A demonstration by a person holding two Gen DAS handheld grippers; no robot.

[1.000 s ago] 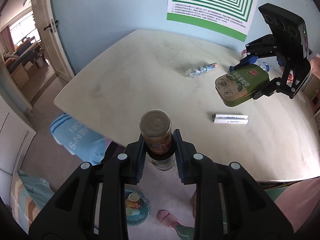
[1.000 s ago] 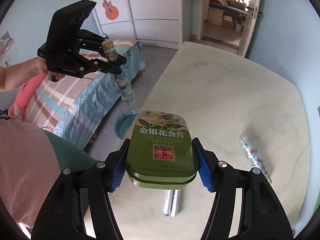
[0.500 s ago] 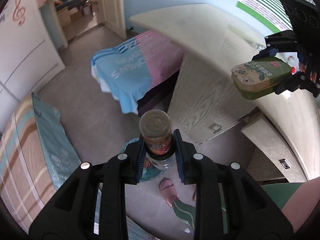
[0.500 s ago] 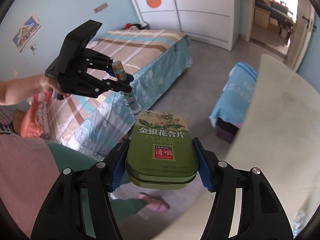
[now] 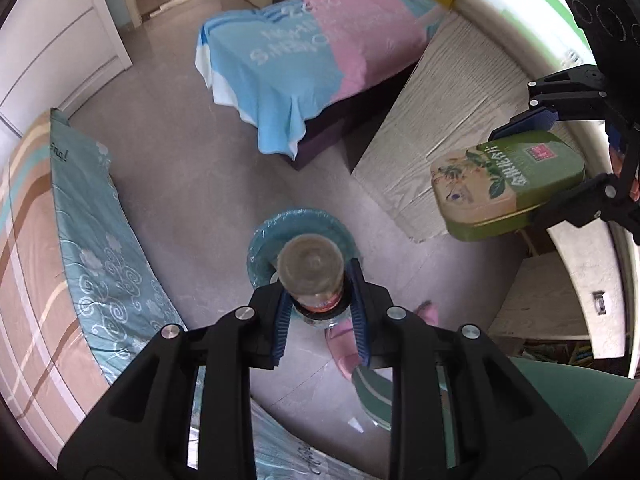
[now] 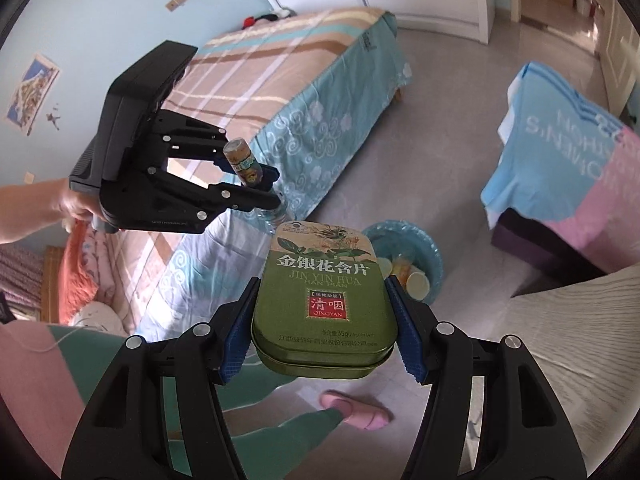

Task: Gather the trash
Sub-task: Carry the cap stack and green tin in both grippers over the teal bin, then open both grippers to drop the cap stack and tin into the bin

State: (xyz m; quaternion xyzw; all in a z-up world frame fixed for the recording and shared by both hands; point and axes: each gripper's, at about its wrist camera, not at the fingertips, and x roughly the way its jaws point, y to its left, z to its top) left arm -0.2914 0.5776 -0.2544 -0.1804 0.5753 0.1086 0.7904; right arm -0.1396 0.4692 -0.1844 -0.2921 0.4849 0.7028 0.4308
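Observation:
My left gripper [image 5: 320, 312] is shut on a small clear bottle [image 5: 311, 270] with a brown cap, held above a blue-lined trash bin [image 5: 280, 224] on the floor. In the right wrist view the left gripper [image 6: 256, 174] shows at the left with the bottle [image 6: 244, 162]. My right gripper [image 6: 318, 320] is shut on a flat green tin [image 6: 324, 292] with Chinese lettering. The tin [image 5: 508, 184] also shows at the right of the left wrist view. The bin [image 6: 404, 256] lies just beyond the tin and holds several pieces of trash.
A bed with a teal and striped cover [image 5: 60, 240] stands left of the bin. A low bench under a blue and pink cloth [image 5: 304, 52] stands beyond it. The table's side panel [image 5: 452, 120] is at the right. A foot in a pink slipper [image 6: 356, 408] stands near the bin.
Both grippers have swung away from the tabletop and tipped down toward the floor. The bin has come under the bottle and nearer the tin. Both grips are unchanged.

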